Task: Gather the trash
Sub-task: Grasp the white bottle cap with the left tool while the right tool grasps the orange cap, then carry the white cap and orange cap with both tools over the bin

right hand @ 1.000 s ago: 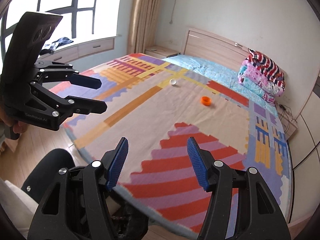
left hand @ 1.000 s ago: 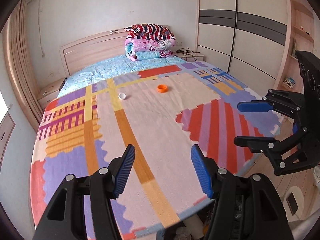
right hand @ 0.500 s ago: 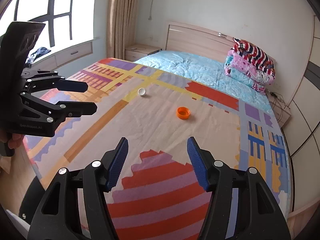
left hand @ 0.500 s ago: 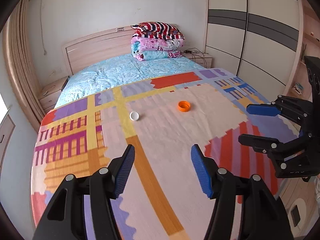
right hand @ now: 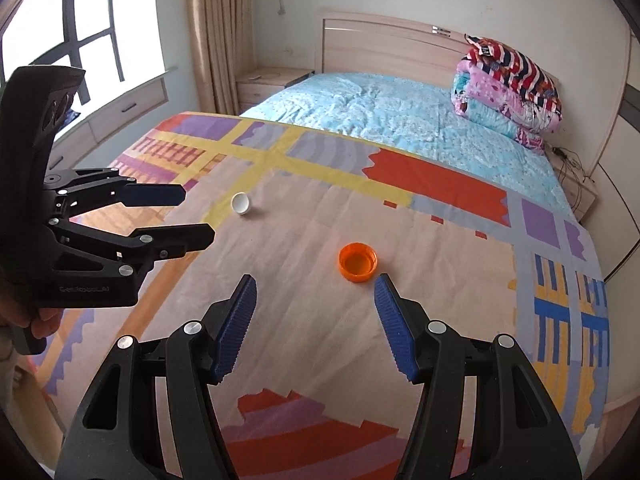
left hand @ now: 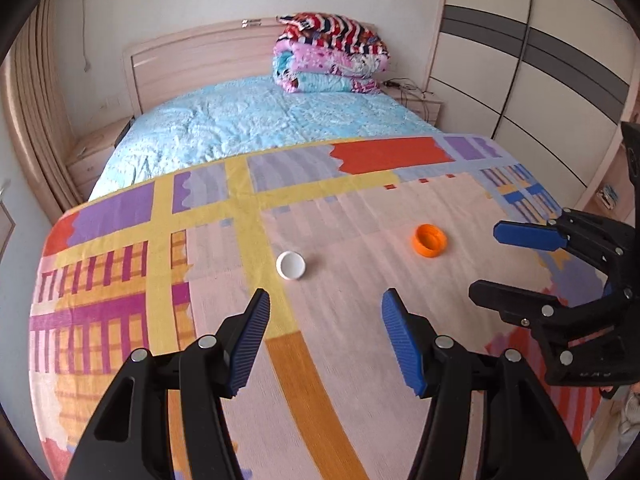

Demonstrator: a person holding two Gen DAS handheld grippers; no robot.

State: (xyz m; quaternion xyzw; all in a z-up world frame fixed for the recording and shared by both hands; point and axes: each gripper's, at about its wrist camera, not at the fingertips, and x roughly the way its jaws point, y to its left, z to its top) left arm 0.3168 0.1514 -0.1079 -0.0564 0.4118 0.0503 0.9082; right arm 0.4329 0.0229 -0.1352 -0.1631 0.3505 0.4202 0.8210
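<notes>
Nothing is collected yet, as far as these views show. Both pieces of trash lie loose on the bed (left hand: 224,360), on the pale part of the patterned blanket (right hand: 448,188), open side up and well apart from each other.

Your left gripper (left hand: 323,334) hovers over the blanket with its fingers (left hand: 251,340) spread wide and empty. The white cap (left hand: 291,265) sits just ahead of it, slightly toward the left finger, beside the yellow stripe. It touches neither finger.

Your right gripper (right hand: 313,320) is likewise wide open and holds nothing. The orange cap (right hand: 357,262) lies just ahead of its fingers (right hand: 394,330), nearer the right one than the left, and not yet between them.

So each gripper seems lined up on its own cap: left for white, right for orange. Judging by that, you are at the approach step of the first pick, with both grasps and the drop-off all still to do. No bin or bag shows in either view, so I cannot tell where the caps are meant to go.

The caps are low and light on soft fabric, so you probably need to come down close to the blanket before closing, or the fingers may pass over the rim or push the cap away.
</notes>
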